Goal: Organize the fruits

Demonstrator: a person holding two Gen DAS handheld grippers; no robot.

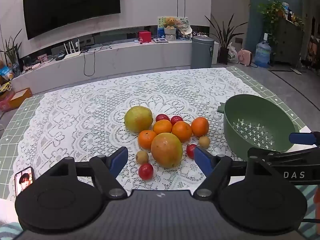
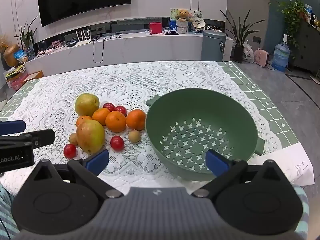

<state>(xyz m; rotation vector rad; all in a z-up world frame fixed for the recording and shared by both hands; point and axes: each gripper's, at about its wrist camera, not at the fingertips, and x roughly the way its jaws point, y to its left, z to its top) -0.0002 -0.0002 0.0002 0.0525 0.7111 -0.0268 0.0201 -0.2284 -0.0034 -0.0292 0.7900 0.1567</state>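
A pile of fruit lies on the lace tablecloth: two large mangoes, several oranges, several small red fruits and two small brown ones. A green colander stands right of the pile with nothing in it. My left gripper is open, just short of the near mango, nothing between its blue pads. My right gripper is open in front of the colander's near rim, holding nothing. Each gripper shows at the edge of the other's view.
A phone lies at the table's near left corner. A sheet of paper lies right of the colander. Beyond the table's far edge are a TV bench, a grey bin and potted plants.
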